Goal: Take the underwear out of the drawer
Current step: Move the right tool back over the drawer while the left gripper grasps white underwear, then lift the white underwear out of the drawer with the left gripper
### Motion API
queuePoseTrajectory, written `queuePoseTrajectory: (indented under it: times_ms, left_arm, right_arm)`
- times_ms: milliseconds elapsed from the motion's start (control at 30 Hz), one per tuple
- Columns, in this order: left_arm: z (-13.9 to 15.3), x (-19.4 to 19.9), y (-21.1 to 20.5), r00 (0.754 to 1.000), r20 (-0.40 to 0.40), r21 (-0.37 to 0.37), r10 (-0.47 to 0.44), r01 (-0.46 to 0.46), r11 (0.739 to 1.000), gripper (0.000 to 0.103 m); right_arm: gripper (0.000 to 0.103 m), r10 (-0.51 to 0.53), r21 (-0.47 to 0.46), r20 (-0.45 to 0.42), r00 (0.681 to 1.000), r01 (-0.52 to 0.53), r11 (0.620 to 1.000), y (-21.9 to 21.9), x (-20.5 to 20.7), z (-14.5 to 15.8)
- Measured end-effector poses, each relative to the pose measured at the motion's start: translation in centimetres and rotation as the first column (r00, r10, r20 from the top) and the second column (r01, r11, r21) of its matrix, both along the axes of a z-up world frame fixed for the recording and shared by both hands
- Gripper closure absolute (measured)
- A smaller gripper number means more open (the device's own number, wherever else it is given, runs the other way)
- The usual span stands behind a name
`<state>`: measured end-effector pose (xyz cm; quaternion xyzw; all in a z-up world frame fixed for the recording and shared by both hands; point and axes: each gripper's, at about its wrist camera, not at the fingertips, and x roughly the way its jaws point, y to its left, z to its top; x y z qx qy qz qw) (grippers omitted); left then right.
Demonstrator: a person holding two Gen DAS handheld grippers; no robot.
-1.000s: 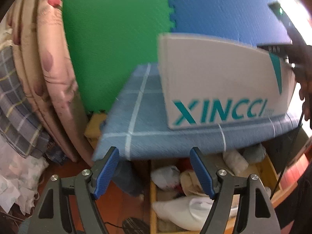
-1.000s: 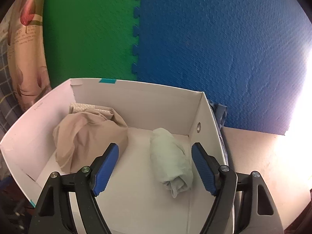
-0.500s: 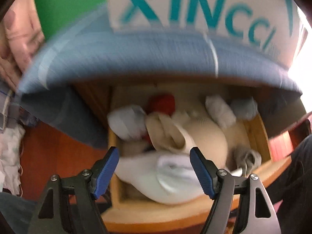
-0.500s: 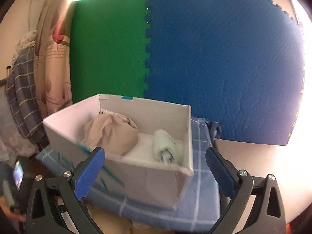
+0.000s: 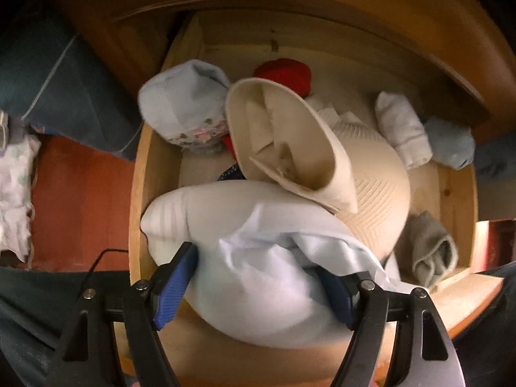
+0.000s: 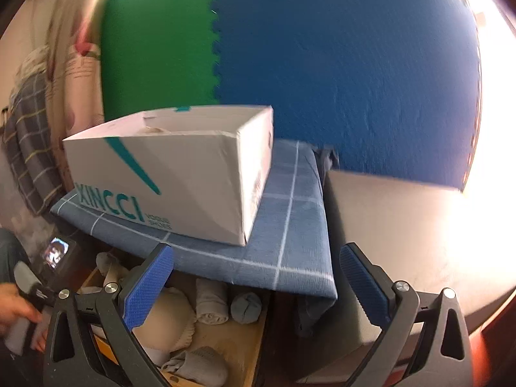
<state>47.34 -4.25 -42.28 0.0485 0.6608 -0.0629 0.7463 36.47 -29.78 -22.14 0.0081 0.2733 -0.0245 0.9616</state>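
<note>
- While the left gripper (image 5: 258, 283) points down into the open wooden drawer (image 5: 142, 174), a pale blue-white bundle of underwear (image 5: 254, 258) lies right between its spread blue pads (image 5: 175, 285), at the drawer's front edge; whether the pads press on the cloth cannot be told.
- Lying crosswise, that bundle has its long axis along the drawer's front edge, with a white ribbed end poking past the left pad toward the drawer's left wall.
- Behind it in the drawer, a cream bra (image 5: 309, 148) stands tilted, with one cup open upward.
- Only the left wrist view shows the red cloth (image 5: 285, 74) at the back of the drawer and a light blue folded piece (image 5: 183, 103) against its left wall.
- Spread wide with nothing between its pads, the right gripper (image 6: 258, 285) hovers above the drawer's right part.
- Only the right wrist view shows the white XINCCI box (image 6: 171, 177) on a blue checked cloth (image 6: 290, 222) over the drawer, the green and blue foam mats (image 6: 338, 64) behind it, and a hand (image 6: 13, 306) holding the left gripper's handle.
</note>
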Motion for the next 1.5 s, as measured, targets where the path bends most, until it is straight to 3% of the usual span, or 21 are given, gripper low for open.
queuePoseTrajectory:
  times_ms: [33, 100, 200, 267, 667, 1300, 1500]
  left_arm:
    - [-0.4, -0.1, -0.5, 1.000, -0.003, 0.020, -0.010, 0.010, 1.000, 0.032]
    - [-1.2, -0.5, -0.8, 1.000, -0.020, 0.030, -0.011, 0.012, 0.999, 0.071]
    - [-1.1, -1.2, -0.7, 1.000, 0.028, 0.032, -0.009, 0.008, 0.999, 0.089]
    - [-0.5, -1.5, -0.5, 0.999, 0.052, 0.026, -0.016, 0.015, 1.000, 0.095]
    - [5.3, -3.2, 1.7, 0.974, 0.225, -0.040, 0.029, -0.021, 0.999, 0.097]
    - [5.0, -3.0, 1.6, 0.971, 0.239, -0.012, 0.024, -0.022, 1.000, 0.097]
    - [5.9, -3.5, 1.4, 0.958, 0.286, 0.009, 0.012, -0.016, 1.000, 0.097]
  right_arm:
    - [0.001, -0.004, 0.020, -0.016, 1.000, 0.004, 1.000, -0.3, 0.3, -0.3]
    - [0.001, -0.007, 0.029, -0.042, 0.999, 0.008, 1.000, -0.5, 0.8, -0.9]
    - [0.001, 0.004, 0.028, -0.059, 0.998, -0.002, 1.000, -0.4, 0.9, -1.2]
    - [0.001, 0.015, 0.020, -0.071, 0.997, -0.014, 1.000, -0.1, 0.9, -1.5]
    - [0.001, 0.026, -0.098, -0.260, 0.965, -0.054, 0.994, 1.9, 2.9, -5.6]
    - [0.001, 0.011, -0.088, -0.275, 0.961, -0.036, 0.995, 1.5, 3.2, -5.6]
    - [0.001, 0.009, -0.090, -0.292, 0.956, -0.037, 0.995, 1.5, 3.4, -6.0]
